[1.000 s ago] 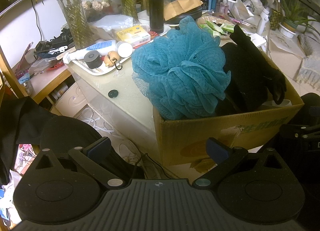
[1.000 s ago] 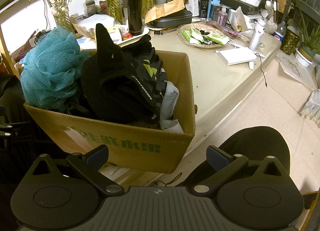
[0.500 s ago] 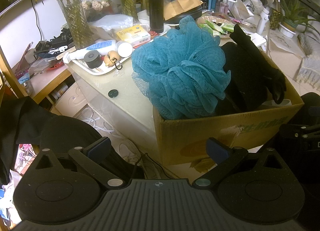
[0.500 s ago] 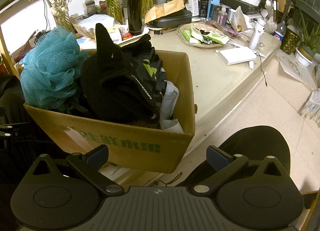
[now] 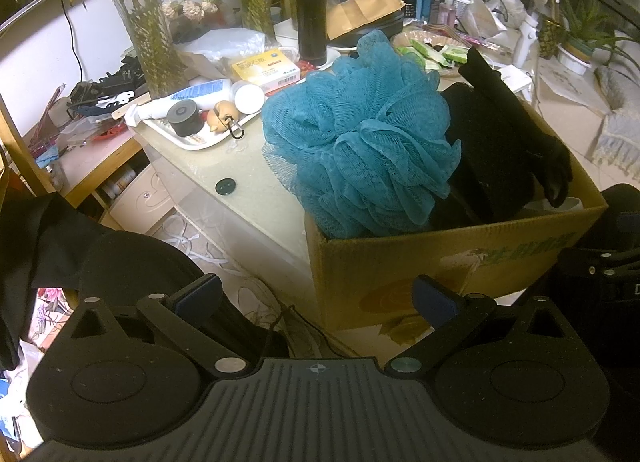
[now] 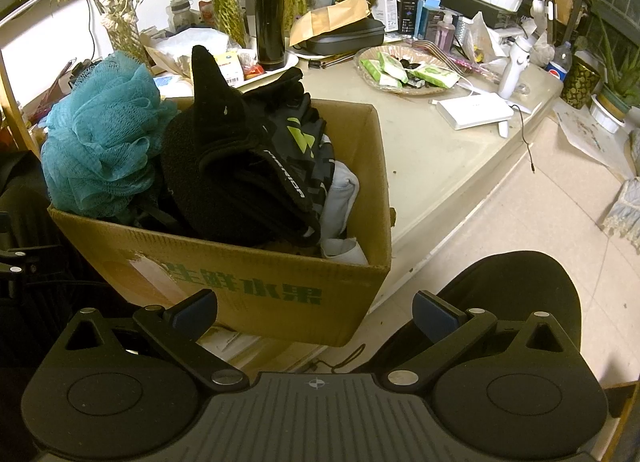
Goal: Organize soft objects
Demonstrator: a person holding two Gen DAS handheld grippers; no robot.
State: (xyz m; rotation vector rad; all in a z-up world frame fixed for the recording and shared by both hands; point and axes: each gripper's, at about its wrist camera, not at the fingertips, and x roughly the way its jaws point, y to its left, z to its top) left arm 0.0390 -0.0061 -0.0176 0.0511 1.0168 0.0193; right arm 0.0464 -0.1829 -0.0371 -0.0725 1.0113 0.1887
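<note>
Soft objects fill one cardboard box (image 6: pixel 276 290) ahead of my grippers: one teal bath pouf (image 5: pixel 368 134) overhanging its left rim, black garments (image 6: pixel 236 178) heaped beside. Left gripper (image 5: pixel 318 296) and right gripper (image 6: pixel 316 308) gape wide, empty, short of the box wall.

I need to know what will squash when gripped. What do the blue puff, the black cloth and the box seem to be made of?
Blue puff: gathered plastic mesh, by its open netting and ruffles. Black cloth: likely matte knit or fleece, going by its fuzzy surface. Box: brown corrugated cardboard with a dull finish and printed green characters.
</note>
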